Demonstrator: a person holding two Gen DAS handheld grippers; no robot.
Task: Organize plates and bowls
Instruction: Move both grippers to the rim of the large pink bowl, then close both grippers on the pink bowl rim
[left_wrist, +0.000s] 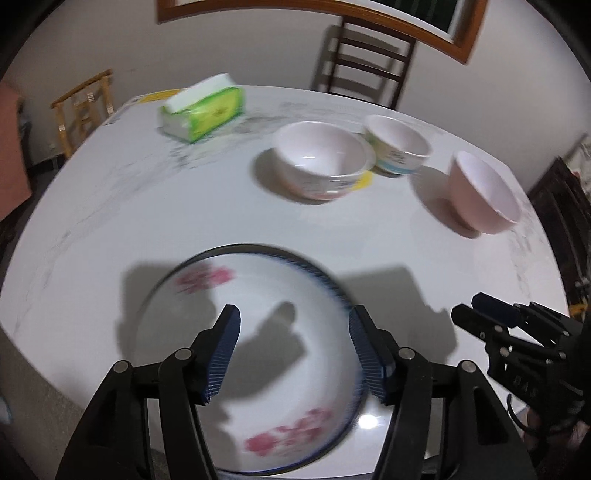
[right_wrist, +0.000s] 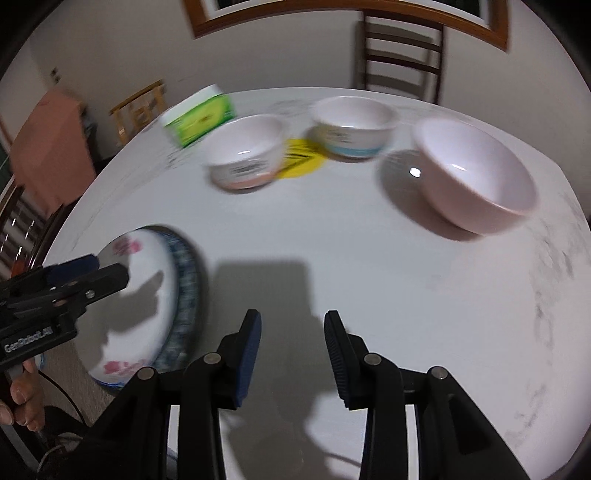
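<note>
Bowls wait ahead: my left hand-held gripper (left_wrist: 293, 345), half open and empty, hangs over the floral plate (left_wrist: 258, 369) on the worktop (left_wrist: 110, 221); my right hand-held gripper (right_wrist: 293, 354), narrowly parted, empty, sits nearer the pink bowl (right_wrist: 476, 177).

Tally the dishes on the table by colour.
Pink bowl: 1
White bowl with red band: 1
White bowl with blue band: 1
White floral dish with blue rim: 1
Total: 4
</note>
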